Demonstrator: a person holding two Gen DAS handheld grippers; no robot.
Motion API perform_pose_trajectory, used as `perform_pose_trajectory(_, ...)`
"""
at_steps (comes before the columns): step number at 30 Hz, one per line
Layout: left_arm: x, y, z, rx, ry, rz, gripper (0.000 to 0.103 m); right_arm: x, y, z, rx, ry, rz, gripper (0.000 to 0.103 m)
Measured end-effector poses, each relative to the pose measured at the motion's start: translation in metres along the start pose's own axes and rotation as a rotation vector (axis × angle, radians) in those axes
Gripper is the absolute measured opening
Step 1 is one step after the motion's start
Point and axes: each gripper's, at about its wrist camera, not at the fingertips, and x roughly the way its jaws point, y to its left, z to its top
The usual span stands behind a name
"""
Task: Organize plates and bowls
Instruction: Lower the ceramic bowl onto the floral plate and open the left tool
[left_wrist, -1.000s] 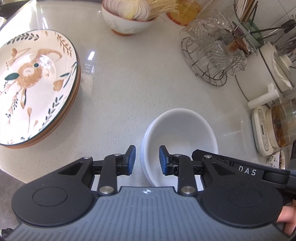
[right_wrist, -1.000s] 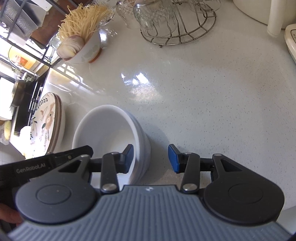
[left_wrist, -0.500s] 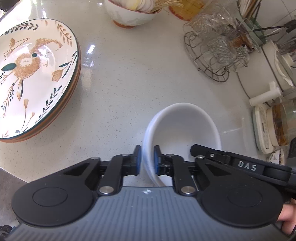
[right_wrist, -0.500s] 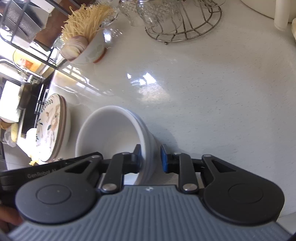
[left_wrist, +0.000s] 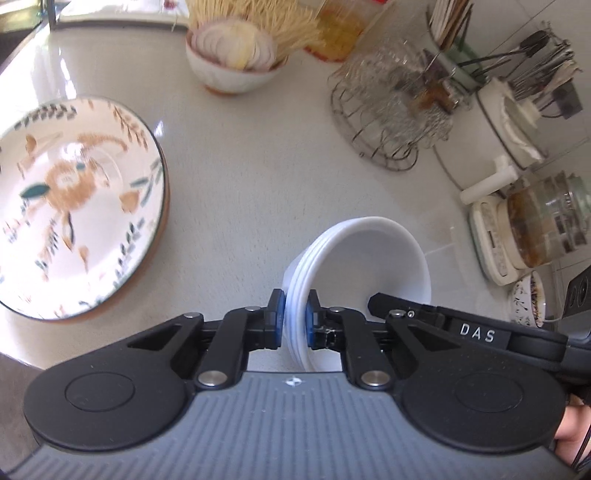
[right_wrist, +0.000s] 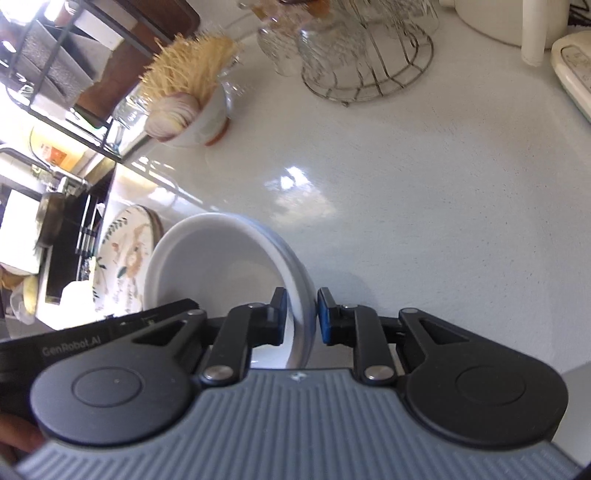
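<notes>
A stack of nested white bowls (left_wrist: 373, 254) hangs just above the pale counter, held from both sides. My left gripper (left_wrist: 294, 319) is shut on the stack's left rim, its blue pads pressing the layered edges. On the opposite rim my right gripper (right_wrist: 301, 315) is shut on the same white bowls (right_wrist: 221, 258); its black body also shows in the left wrist view. A stack of patterned plates (left_wrist: 70, 199) with leaf and orange motifs lies on the counter to the left, seen edge-on as the patterned plates (right_wrist: 125, 258) in the right wrist view.
A bowl of sliced onion and dry noodles (left_wrist: 232, 59) stands at the back. A wire rack of glasses (left_wrist: 391, 110) sits back right, with a utensil holder (left_wrist: 517, 99) and a glass kettle on its base (left_wrist: 532, 229) along the right. A dark rack (right_wrist: 66, 66) stands far left.
Both grippers closed onto opposite rims of the white bowl stack, then lifted it off the counter and tilted slightly; the counter items now look farther away.
</notes>
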Motion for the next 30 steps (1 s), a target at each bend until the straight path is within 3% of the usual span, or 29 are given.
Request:
perform_pose_trajectory(18, -0.060, 0.048, 0.030, 0.118, -0.053, -0.059, 0.013, -0.016, 0.080, -0.013, 0.031, -0.163, -0.035, 0.021)
perform_pose_trajectory(30, -0.095, 0.112, 0.055, 0.068, -0.125, -0.009, 0.013, 0.013, 0.157, 0.006, -0.082, -0.138, 0.009, 0.021)
